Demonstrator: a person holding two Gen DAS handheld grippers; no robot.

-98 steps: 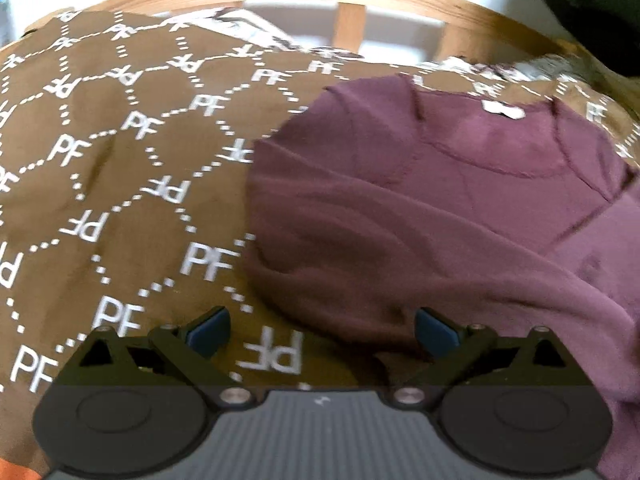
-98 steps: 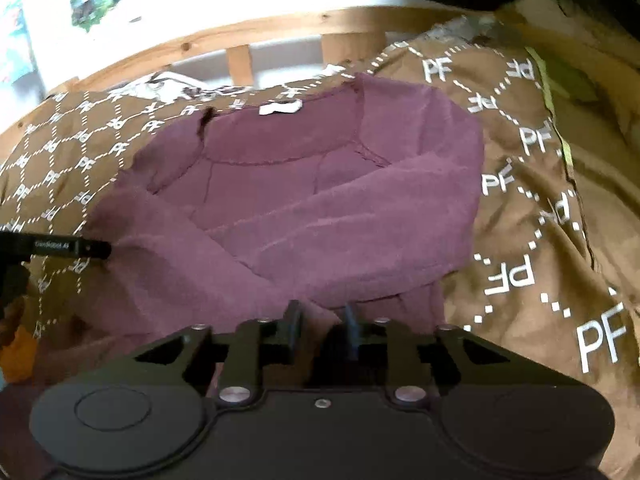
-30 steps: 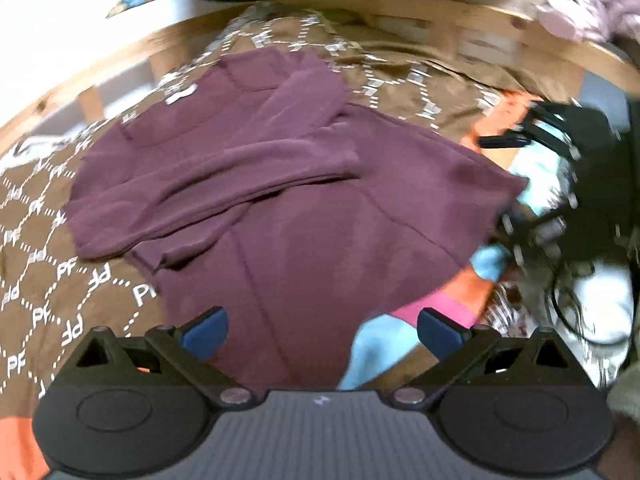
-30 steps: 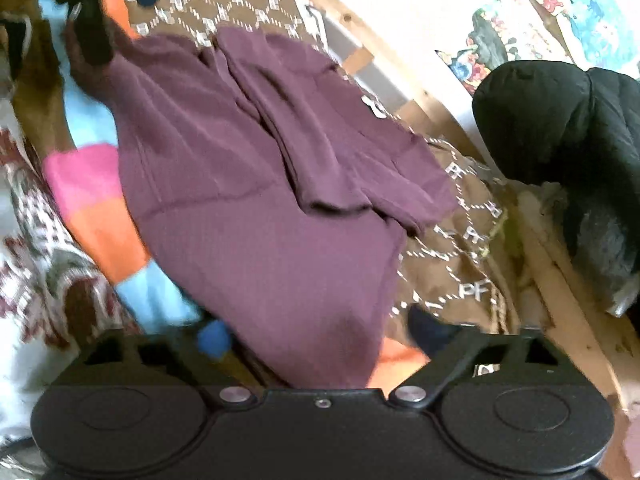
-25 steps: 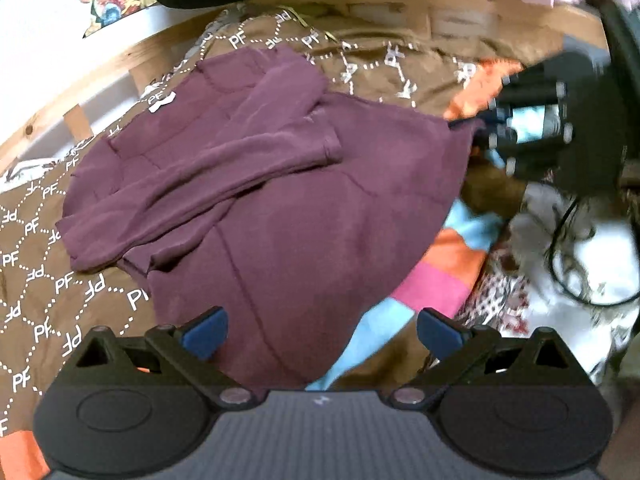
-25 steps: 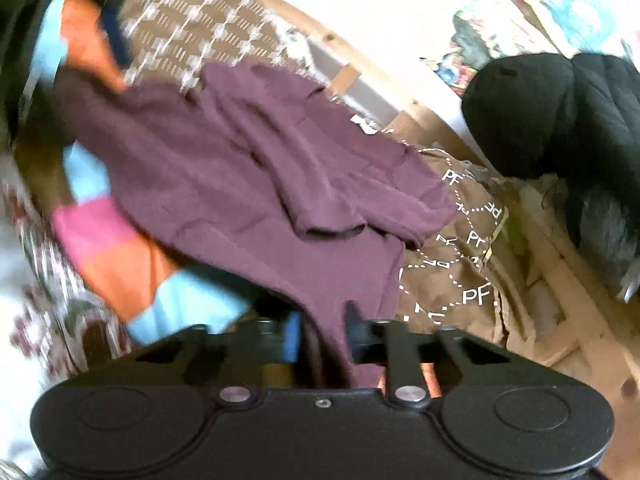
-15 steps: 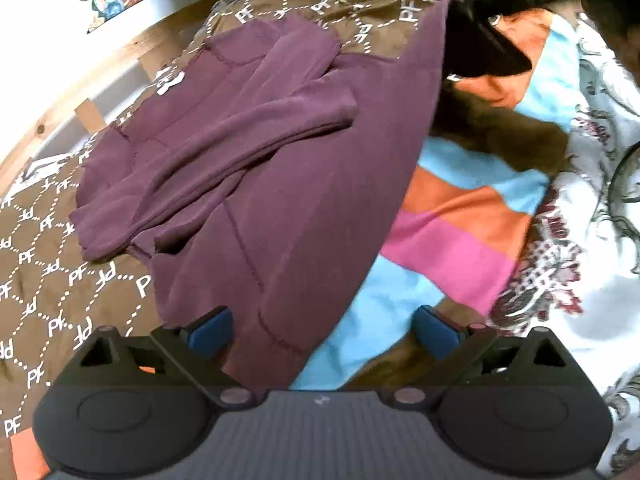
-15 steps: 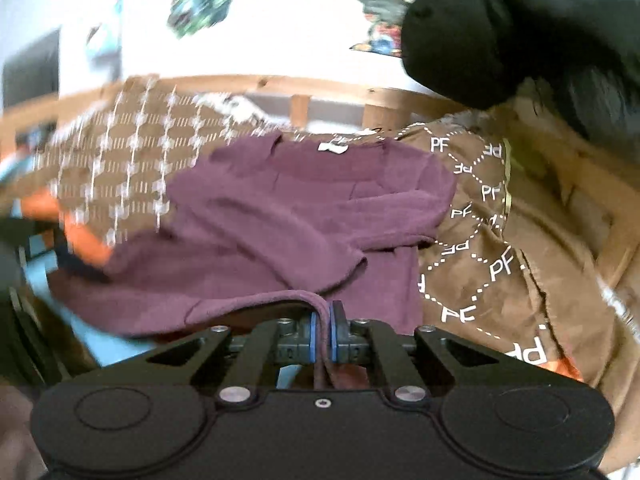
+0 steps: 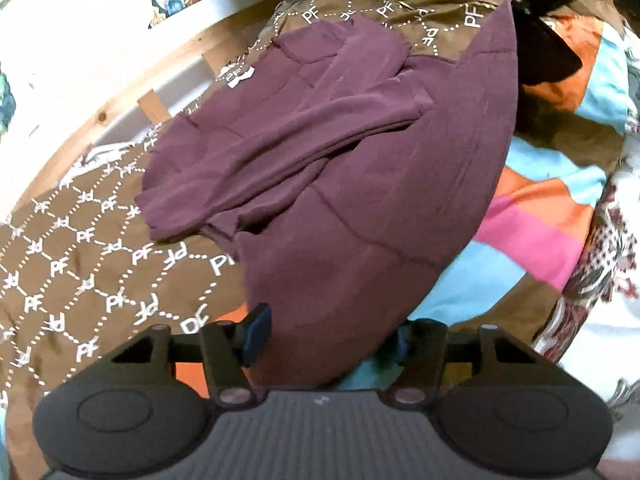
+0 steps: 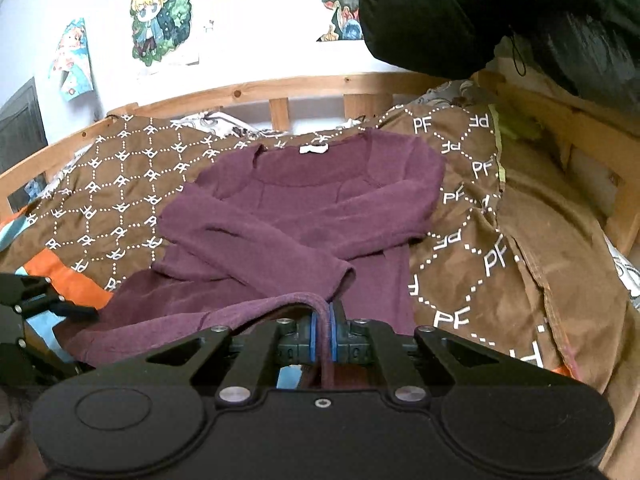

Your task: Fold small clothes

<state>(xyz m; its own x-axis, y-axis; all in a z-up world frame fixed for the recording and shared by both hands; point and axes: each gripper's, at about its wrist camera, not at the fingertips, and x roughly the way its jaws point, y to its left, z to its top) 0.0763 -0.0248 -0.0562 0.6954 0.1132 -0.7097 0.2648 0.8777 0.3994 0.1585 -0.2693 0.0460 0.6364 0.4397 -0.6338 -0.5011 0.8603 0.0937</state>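
The maroon sweater (image 10: pixel 304 208) lies on the brown bedspread (image 10: pixel 120 188) (sleeves crossed), its hem pinched at 6 o'clock by the right claw (image 10: pixel 323 334), while the left claw (image 9: pixel 328 336) has been closing around the opposite corner.

One sweater (image 10: pixel 304 216), two tongs (image 9: pixel 326 334) (image 10: pixel 324 326) — one blanket (image 10: pixel 120 192).
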